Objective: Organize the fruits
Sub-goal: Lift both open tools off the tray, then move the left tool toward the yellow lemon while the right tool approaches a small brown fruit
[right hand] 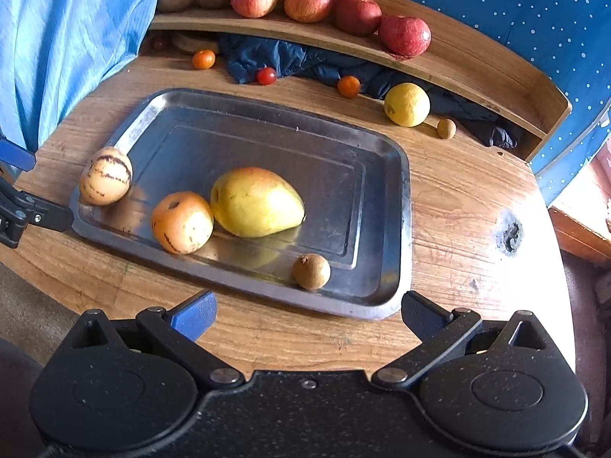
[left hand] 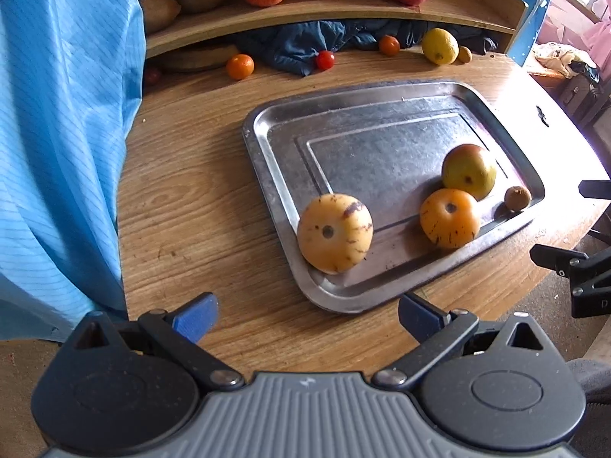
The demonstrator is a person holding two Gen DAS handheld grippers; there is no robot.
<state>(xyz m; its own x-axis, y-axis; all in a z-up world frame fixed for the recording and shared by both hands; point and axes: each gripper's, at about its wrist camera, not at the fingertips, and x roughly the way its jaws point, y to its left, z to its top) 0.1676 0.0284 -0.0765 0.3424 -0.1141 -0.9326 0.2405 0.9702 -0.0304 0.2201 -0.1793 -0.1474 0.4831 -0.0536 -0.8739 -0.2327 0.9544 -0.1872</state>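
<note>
A steel tray (left hand: pixel 382 145) lies on the round wooden table. On it sit two yellow-orange striped melons (left hand: pixel 334 233) (left hand: pixel 450 218), a green-yellow mango (left hand: pixel 469 171) and a small brown kiwi (left hand: pixel 517 198). My left gripper (left hand: pixel 307 315) hovers open over the table's near edge, just short of the tray's corner, with nothing between its blue pads. In the right wrist view the same tray (right hand: pixel 267 133) holds one melon (right hand: pixel 106 181) at its left corner, the other melon (right hand: pixel 182 222) against the mango (right hand: pixel 256 201), and the kiwi (right hand: pixel 311 271) nearest. My right gripper (right hand: pixel 307 313) is open and empty before the tray's near rim.
A curved wooden shelf (right hand: pixel 458 65) at the back carries several red apples (right hand: pixel 404 35). Beneath it lie a dark blue cloth (right hand: pixel 275 57), a lemon (right hand: pixel 406 104), small oranges (right hand: pixel 203 59), a cherry tomato (right hand: pixel 266 76) and a tiny brown fruit (right hand: pixel 446 128). A light blue sleeve (left hand: pixel 65 133) hangs at left.
</note>
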